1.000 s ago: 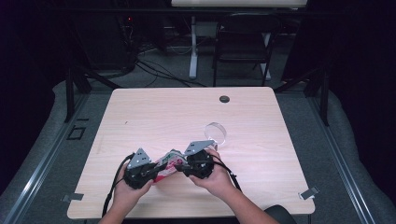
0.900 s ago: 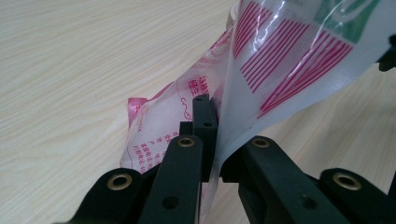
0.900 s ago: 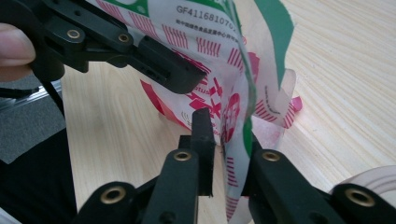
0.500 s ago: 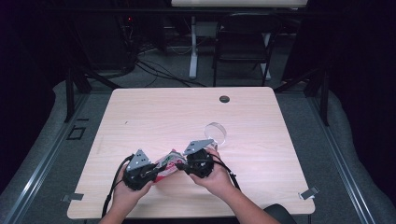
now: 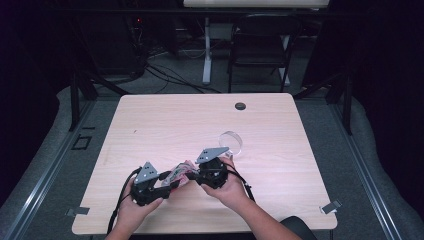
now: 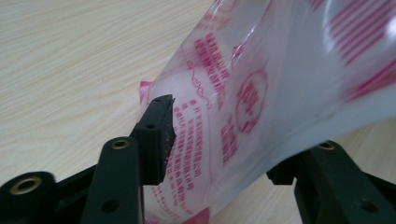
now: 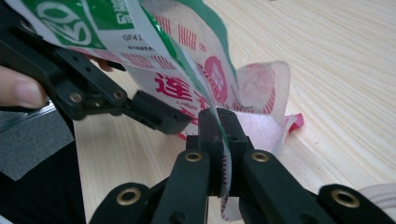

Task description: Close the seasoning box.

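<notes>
two tools meet low over the table [image 5: 150, 120] near its front edge: the right tool [image 7: 219, 122] is clamped tight on the printed plastic packet [image 6: 243, 102], while the left tool [image 6: 219, 135], jaws just opening, straddles the packet without pressing it.

Dim surroundings, evenly lit tabletop (close-ups blurred).

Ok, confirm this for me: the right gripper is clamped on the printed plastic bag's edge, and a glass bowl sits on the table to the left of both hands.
Wrong side. In the high view the glass bowl sits on the table just beyond the right hand, not left of both hands. The rest holds: the right gripper is clamped on the printed plastic bag's edge.
</notes>
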Demonstrator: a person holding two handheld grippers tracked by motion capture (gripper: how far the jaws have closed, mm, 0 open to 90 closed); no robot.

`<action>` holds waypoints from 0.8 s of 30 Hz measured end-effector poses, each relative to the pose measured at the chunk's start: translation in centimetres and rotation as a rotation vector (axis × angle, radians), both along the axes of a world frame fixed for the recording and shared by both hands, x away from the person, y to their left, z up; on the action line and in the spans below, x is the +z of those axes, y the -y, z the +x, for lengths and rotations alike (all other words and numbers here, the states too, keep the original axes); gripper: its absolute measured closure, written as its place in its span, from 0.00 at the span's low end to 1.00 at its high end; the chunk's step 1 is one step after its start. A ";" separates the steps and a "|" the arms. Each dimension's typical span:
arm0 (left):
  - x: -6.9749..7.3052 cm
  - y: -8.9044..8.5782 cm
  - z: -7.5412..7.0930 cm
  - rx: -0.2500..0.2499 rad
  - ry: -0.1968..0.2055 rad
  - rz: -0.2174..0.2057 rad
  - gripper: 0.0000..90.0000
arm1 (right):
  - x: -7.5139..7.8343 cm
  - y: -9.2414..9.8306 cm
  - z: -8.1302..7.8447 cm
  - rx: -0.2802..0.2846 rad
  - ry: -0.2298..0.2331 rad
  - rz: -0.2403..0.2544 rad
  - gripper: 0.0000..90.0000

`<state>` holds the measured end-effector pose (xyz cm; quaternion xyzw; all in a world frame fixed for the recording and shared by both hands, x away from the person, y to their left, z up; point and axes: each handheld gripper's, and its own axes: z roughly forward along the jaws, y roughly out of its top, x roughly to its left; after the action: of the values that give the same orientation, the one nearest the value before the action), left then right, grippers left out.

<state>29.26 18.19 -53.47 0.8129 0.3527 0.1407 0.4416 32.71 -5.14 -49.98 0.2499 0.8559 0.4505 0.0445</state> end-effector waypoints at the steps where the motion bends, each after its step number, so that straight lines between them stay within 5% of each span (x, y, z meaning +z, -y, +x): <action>1: -0.2 -0.1 0.0 0.004 0.007 0.001 0.54 | 0.1 0.0 0.1 0.005 -0.001 -0.003 1.00; 6: -0.9 -0.2 0.1 0.024 0.031 0.046 0.48 | 0.1 -0.2 0.1 0.005 0.004 0.005 1.00; 13: -2.2 0.1 0.6 0.041 0.008 0.088 0.40 | 0.2 -0.3 0.1 0.011 0.006 0.000 1.00; 24: -3.8 0.4 1.5 0.034 -0.014 0.096 0.33 | 0.1 -0.2 0.0 0.011 0.012 0.001 1.00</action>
<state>30.74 17.79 -57.24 0.8280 0.3622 0.1592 0.3973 32.74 -4.93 -49.89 0.2424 0.8568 0.4527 0.0470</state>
